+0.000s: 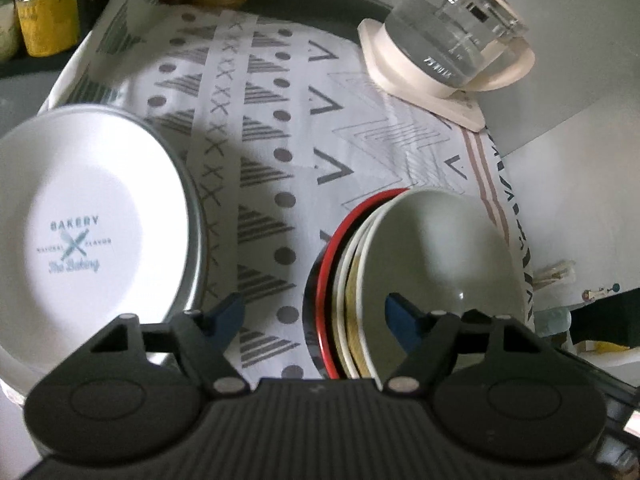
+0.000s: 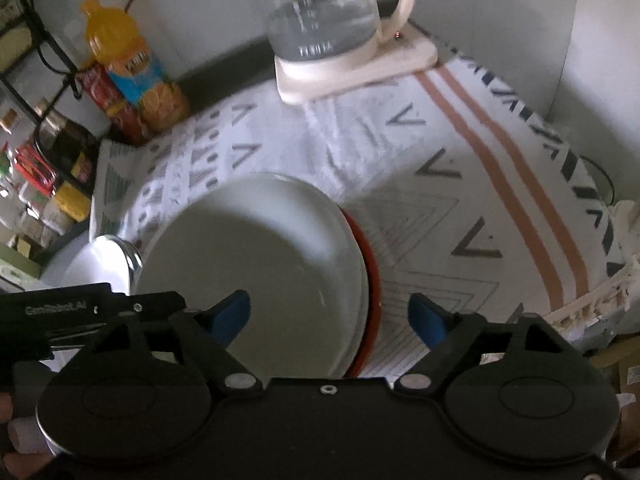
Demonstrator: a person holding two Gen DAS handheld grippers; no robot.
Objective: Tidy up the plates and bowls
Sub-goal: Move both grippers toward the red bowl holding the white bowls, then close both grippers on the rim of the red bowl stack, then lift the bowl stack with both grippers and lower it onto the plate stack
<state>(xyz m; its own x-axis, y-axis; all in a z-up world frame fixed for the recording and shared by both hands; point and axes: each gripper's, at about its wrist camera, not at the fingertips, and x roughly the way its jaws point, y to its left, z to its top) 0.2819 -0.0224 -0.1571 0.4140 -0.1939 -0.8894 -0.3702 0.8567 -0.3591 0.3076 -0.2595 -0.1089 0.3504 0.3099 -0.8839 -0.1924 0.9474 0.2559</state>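
A white plate printed "BAKERY" (image 1: pixel 80 224) lies at the left on the patterned cloth (image 1: pixel 280 120). To its right several bowls are nested, a pale grey-green bowl (image 1: pixel 448 256) on top and a red-rimmed bowl (image 1: pixel 326 280) at the bottom. My left gripper (image 1: pixel 314 316) is open and empty, hovering between plate and stack. In the right wrist view the grey-green bowl (image 2: pixel 256 260) sits on the red bowl (image 2: pixel 370 280), with the plate's edge (image 2: pixel 100 264) at left. My right gripper (image 2: pixel 330 318) is open, its jaws on either side of the stack's right rim, holding nothing.
A glass kettle on a cream base (image 2: pixel 332 28) stands at the back of the cloth (image 2: pixel 460 152); it also shows in the left wrist view (image 1: pixel 444 44). An orange juice bottle (image 2: pixel 132 68) and a red packet (image 2: pixel 108 100) stand back left by a wire rack of jars (image 2: pixel 36 152).
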